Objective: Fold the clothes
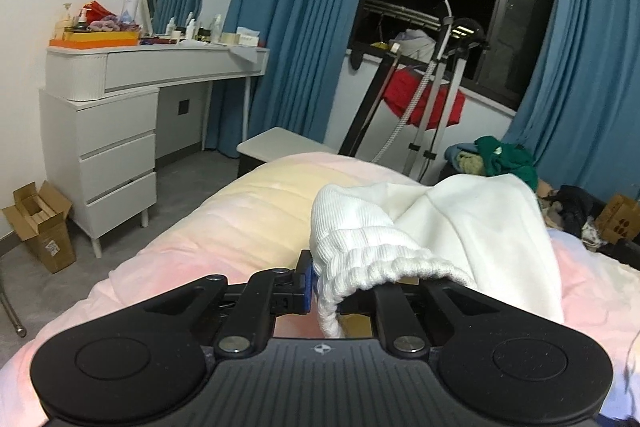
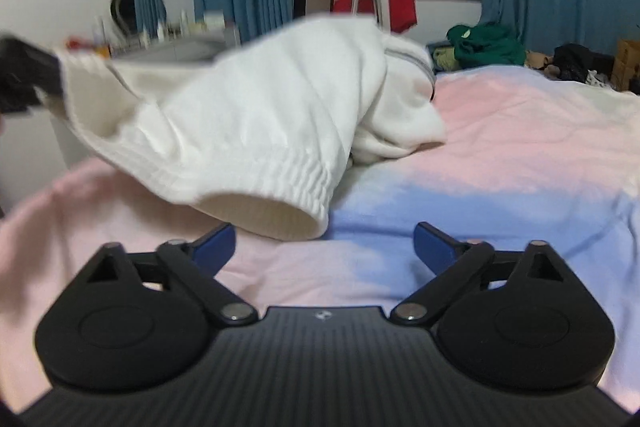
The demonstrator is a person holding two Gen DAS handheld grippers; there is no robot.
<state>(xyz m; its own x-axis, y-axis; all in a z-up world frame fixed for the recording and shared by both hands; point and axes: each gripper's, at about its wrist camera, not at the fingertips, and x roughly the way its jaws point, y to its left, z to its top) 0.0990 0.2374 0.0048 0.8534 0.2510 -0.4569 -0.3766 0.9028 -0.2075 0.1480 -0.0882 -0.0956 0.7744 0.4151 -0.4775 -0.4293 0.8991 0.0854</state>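
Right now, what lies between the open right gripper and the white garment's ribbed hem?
Only bare pink-and-blue bedcover in the right wrist view; the right gripper stands open just short of the white garment, whose hem hangs free.

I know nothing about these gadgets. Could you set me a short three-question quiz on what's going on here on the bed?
1. True or false: the right gripper holds the white garment.
2. Which gripper is clamped on its ribbed hem?
3. The bedcover is: A pink and blue, B green, C black.

Key:
1. False; its jaws stand open, nothing between them.
2. The left gripper.
3. A.
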